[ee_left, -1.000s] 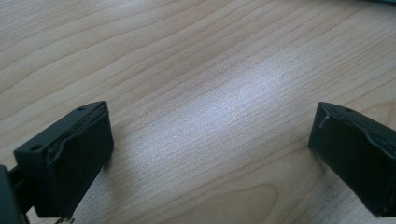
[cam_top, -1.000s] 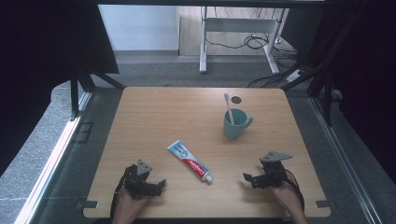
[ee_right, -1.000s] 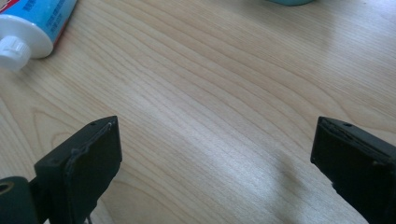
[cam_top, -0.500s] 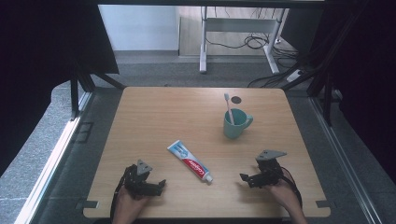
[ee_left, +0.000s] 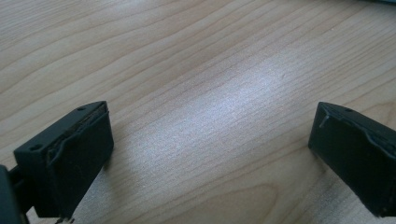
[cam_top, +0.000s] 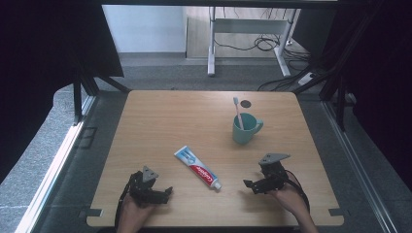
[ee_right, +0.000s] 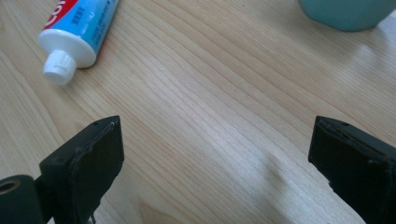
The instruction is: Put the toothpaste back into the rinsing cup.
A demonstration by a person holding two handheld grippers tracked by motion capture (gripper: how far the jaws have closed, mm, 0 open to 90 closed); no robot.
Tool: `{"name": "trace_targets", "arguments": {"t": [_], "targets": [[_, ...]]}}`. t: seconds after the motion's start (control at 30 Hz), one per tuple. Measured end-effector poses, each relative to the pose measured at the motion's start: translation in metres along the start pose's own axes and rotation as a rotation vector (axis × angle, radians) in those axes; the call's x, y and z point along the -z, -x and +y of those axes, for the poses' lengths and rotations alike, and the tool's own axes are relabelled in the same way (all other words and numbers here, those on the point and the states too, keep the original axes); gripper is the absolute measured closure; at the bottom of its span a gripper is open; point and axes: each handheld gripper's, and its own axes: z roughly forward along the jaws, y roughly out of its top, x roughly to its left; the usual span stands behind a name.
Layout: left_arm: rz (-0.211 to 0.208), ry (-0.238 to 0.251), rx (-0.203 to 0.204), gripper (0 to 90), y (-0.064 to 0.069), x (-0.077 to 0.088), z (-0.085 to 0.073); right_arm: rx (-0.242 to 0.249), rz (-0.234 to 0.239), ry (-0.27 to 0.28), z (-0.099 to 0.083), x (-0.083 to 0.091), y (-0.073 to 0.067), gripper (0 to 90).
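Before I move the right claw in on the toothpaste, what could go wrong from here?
1. The toothpaste tube lies flat on the table; the open right claw may push its cap away rather than straddle it.
2. The mug with an upright toothbrush stands just beyond that claw; a wide sweep could tip it.
3. The open left claw sits close on the tube's other side, so both could collide.

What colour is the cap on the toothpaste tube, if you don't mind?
White, seen best in the right gripper view: cap.
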Motion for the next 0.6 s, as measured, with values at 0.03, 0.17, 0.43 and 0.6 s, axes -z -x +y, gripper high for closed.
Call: {"name": "trace_targets", "arguments": {"t": [0.03, 0.17, 0.43, 0.6], "targets": [[0.0, 0.0, 0.0, 0.0, 0.0, 0.0, 0.0, 0.004, 0.002, -0.003, 0.001, 0.0, -0.001, 3.2], [0.0, 0.0, 0.0, 0.0, 0.0, 0.0, 0.0, 0.016, 0.007, -0.015, 0.006, -0.002, -0.004, 3.2], [0.0, 0.0, 0.0, 0.0, 0.0, 0.0, 0.0, 0.044, 0.017, -0.053, 0.017, -0.007, -0.01, 3.3], [0.0, 0.0, 0.0, 0.0, 0.0, 0.0, 0.0, 0.06, 0.026, -0.076, 0.022, -0.011, -0.013, 3.3]]}}
